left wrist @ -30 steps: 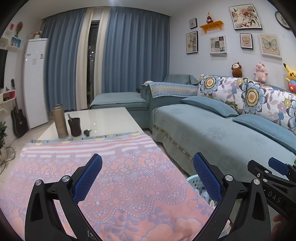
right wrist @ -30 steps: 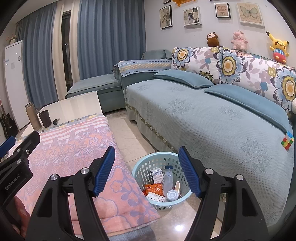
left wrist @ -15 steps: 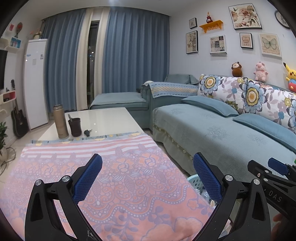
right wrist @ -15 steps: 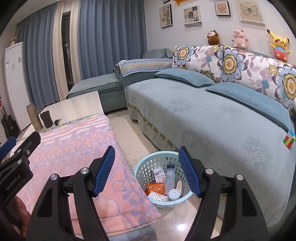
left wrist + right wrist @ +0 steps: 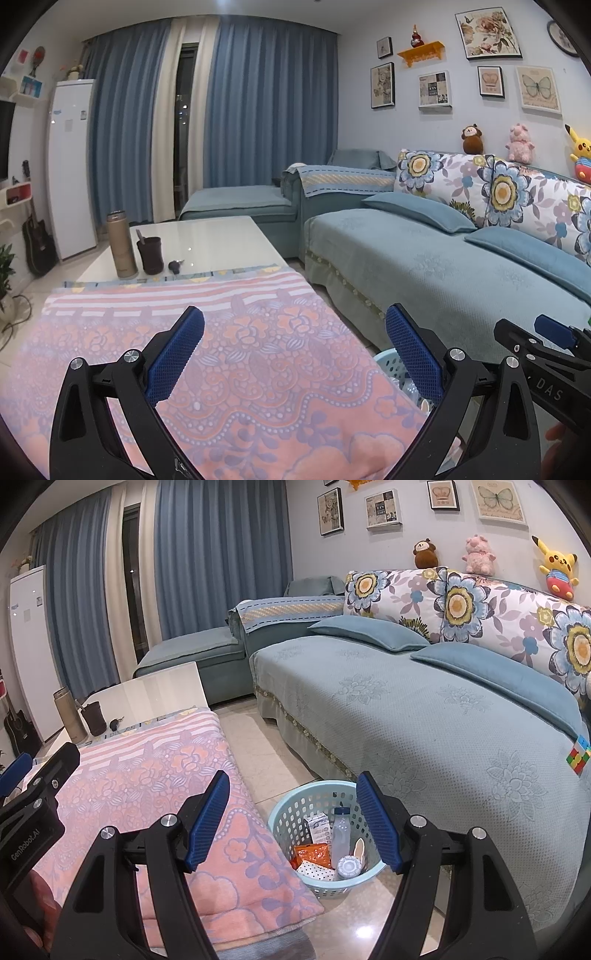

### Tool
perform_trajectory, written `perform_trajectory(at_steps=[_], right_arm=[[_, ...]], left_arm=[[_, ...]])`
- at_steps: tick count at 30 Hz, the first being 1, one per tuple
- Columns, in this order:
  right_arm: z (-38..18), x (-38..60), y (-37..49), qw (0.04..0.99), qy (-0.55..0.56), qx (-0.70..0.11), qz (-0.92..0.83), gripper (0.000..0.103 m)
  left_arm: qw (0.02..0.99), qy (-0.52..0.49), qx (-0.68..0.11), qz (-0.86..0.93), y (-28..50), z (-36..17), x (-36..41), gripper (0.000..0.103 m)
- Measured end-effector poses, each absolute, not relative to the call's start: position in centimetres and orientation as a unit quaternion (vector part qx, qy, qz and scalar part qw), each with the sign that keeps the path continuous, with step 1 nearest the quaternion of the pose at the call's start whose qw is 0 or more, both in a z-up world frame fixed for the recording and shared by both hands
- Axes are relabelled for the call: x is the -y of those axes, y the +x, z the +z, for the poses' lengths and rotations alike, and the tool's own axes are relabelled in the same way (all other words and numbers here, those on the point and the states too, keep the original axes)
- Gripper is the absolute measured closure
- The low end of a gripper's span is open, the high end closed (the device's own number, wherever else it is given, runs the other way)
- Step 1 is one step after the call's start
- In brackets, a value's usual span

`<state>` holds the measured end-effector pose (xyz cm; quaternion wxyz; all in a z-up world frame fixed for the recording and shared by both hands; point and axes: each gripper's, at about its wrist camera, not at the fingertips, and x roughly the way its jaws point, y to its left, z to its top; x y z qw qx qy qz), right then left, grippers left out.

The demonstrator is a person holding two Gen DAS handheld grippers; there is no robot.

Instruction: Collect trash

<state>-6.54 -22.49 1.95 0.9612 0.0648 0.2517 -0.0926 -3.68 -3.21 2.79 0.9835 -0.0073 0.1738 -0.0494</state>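
Note:
A light blue plastic basket (image 5: 295, 805) stands on the floor between the table and the sofa. It holds a clear bottle (image 5: 340, 834), a small carton (image 5: 319, 825), an orange packet (image 5: 314, 853) and other trash. My right gripper (image 5: 291, 819) is open and empty, held above the basket and the table's corner. My left gripper (image 5: 293, 354) is open and empty above the pink floral cloth (image 5: 221, 332) on the table. The basket's rim (image 5: 386, 363) shows behind the left gripper's right finger.
A thermos (image 5: 122, 245), a dark cup (image 5: 150, 255) and keys (image 5: 175, 266) stand on the white table top (image 5: 207, 240) beyond the cloth. A blue sofa (image 5: 424, 720) runs along the right. A puzzle cube (image 5: 578, 755) lies on the sofa's edge.
The right gripper has drifted slightly, so the basket sits a little lower and more central in its view. The left gripper has hardly moved. Both stay open.

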Motion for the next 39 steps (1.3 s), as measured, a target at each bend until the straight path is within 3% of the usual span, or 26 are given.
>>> perform_trajectory(at_steps=[39], right_arm=[[1.75,22.37,-6.39,0.961,0.065,-0.253,-0.09,0.036]], left_arm=[[0.983,-0.005,-0.174,-0.049,-3.63,2.65,2.97,0.008]])
